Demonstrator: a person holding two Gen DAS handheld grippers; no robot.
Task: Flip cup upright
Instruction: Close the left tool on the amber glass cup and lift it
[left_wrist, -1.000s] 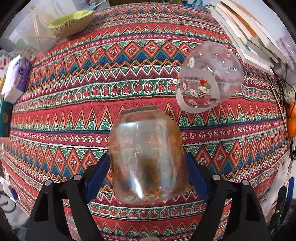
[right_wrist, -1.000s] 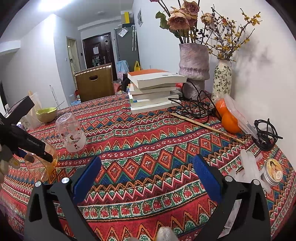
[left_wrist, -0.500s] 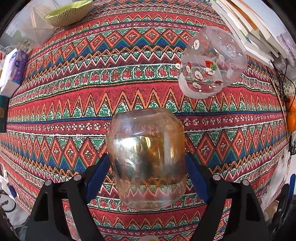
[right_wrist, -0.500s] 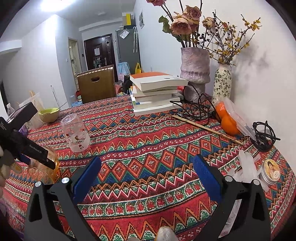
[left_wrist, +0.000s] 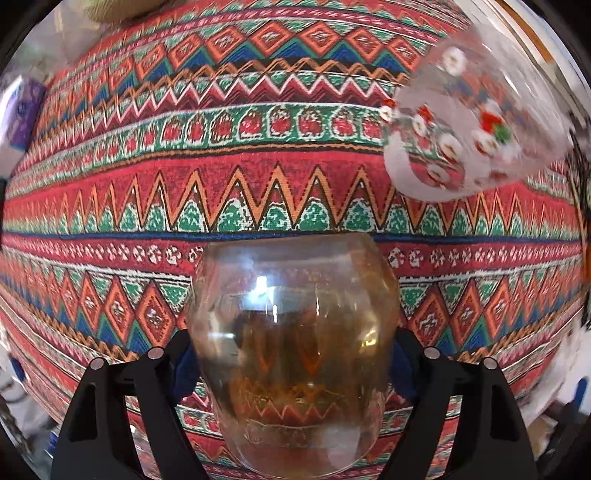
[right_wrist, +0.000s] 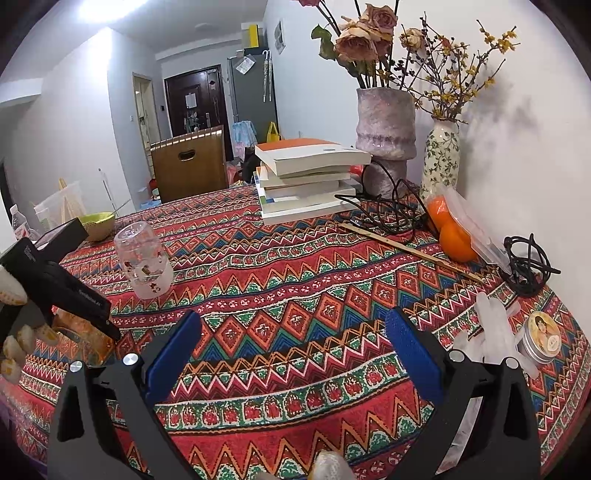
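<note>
The left gripper (left_wrist: 293, 363) has its 2 blue pads pressed on the sides of an amber cup (left_wrist: 293, 354). The cup sits right between the pads, 1 pad on each side, so the gripper is closed on it. From the left wrist view the cup fills the middle and runs forward past the pads. Its narrower end points away from the tool and its wide end is close to the camera. I cannot tell for sure which end is the mouth. Below the cup and the tool is the bright cloth (left_wrist: 229, 155) with zigzags and diamonds. From the right wrist view, the left gripper (right_wrist: 79, 295) is far off to the left, and the amber cup (right_wrist: 83, 334) shows just under its black fingers, down near the cloth.

A second cup, clear with little red and white pictures (left_wrist: 469, 125), is ahead of the left gripper and off to its right. In the right wrist view that clear cup (right_wrist: 143, 261) stands on the cloth with its mouth down.

The right gripper (right_wrist: 293, 354) is wide open. Nothing is between its 2 blue pads, only cloth shows there. The amber cup is well apart from it, off to its left.

Ahead of the right gripper is a pile of books (right_wrist: 306, 177). Ahead and to its right are 2 oranges (right_wrist: 452, 234).
</note>
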